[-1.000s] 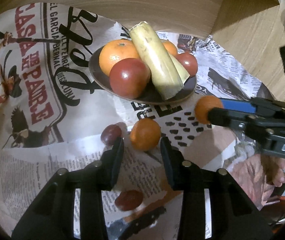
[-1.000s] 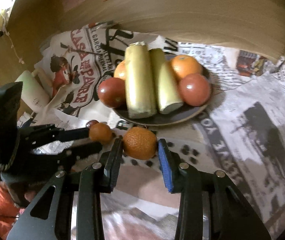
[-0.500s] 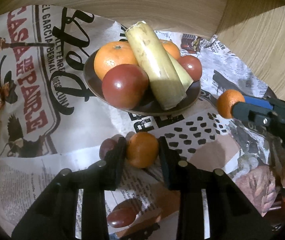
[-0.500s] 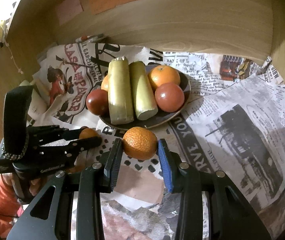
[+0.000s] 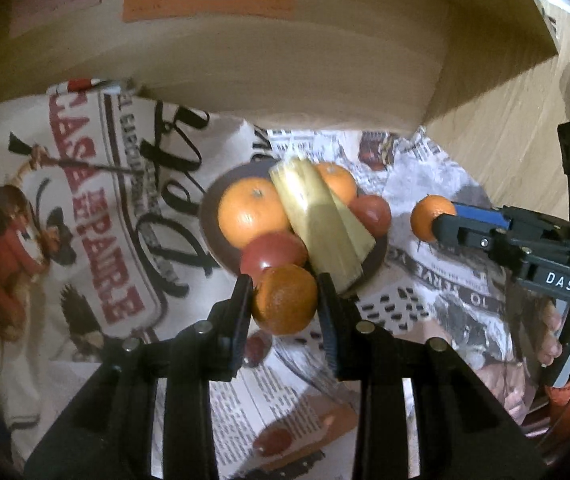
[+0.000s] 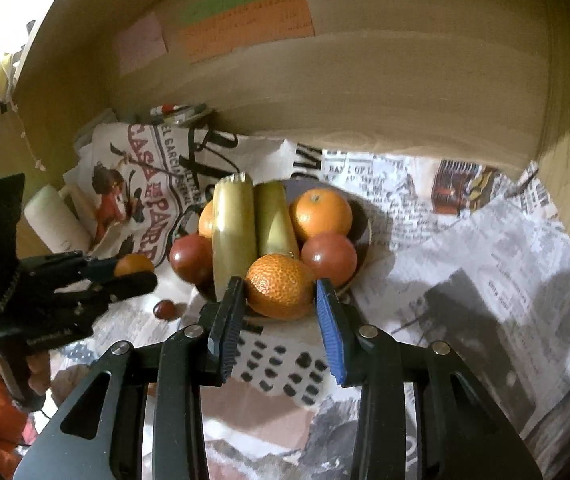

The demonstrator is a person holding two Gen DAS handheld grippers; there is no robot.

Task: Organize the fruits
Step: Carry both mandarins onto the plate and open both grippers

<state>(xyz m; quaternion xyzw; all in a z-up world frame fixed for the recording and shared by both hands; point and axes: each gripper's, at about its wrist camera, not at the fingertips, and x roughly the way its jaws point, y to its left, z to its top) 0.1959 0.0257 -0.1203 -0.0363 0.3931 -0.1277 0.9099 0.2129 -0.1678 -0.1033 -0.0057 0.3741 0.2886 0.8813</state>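
A dark plate (image 5: 211, 236) (image 6: 361, 220) holds two oranges, two red apples and two pale yellow-green stalks (image 5: 321, 232) (image 6: 233, 232). My left gripper (image 5: 285, 300) is shut on a small mandarin (image 5: 285, 300) and holds it lifted just in front of the plate. It also shows in the right wrist view (image 6: 133, 270). My right gripper (image 6: 281, 292) is shut on another mandarin (image 6: 281, 286), lifted at the plate's near edge. It also shows in the left wrist view (image 5: 431, 218) to the right of the plate.
Newspaper (image 6: 485, 264) covers the surface inside a wooden enclosure (image 6: 365, 92) with paper notes (image 6: 245, 28) on its back wall. Small dark red fruits lie on the paper (image 5: 255, 350) (image 5: 273, 442) (image 6: 165, 309). A white bottle (image 6: 55, 220) lies at the left.
Both grippers have lifted their mandarins off the newspaper and moved towards the plate. The left gripper closed on its mandarin and raised it.
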